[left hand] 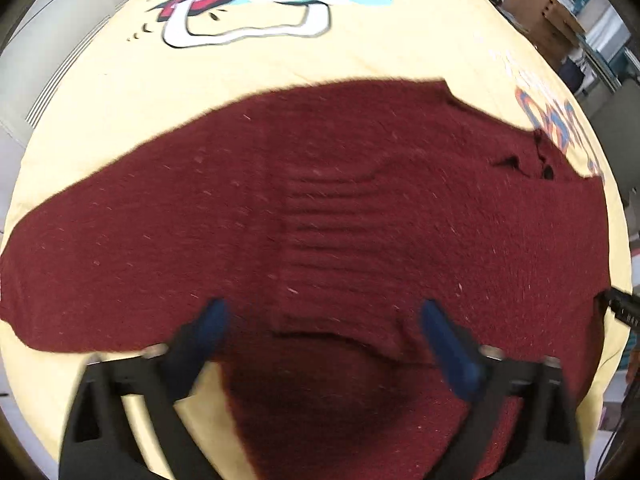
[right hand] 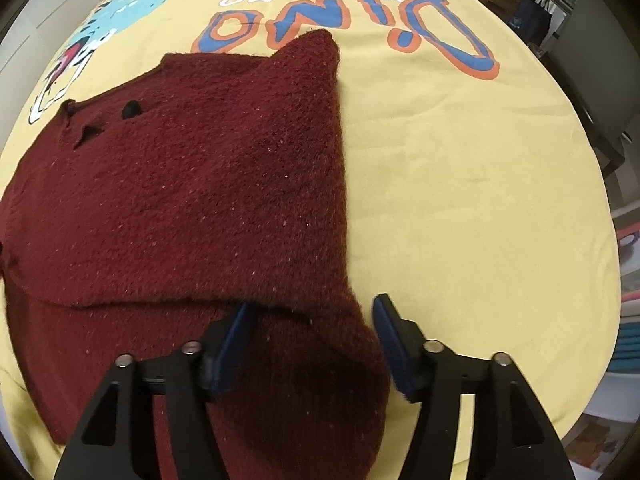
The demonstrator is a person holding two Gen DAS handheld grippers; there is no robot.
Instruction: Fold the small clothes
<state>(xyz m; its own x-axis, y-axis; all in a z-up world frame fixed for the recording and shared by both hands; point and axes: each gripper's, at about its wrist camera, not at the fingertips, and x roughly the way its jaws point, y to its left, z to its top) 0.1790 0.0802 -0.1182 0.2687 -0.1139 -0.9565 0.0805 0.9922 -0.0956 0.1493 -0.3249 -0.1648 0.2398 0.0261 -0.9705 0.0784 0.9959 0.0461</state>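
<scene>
On the yellow dinosaur-print sheet the maroon knit sweater is lying partly folded, with the left gripper and right gripper both hanging wide open over its near edge — closing too shallowly is risking only the top layer lifting.

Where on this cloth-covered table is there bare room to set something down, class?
The widest free patch of the yellow printed cloth lies right of the dark red knitted sweater, below the blue-and-orange lettering. A narrower strip runs between the sweater and the cartoon dinosaur print. It is crowded near both grippers, where the sweater covers the cloth.
</scene>
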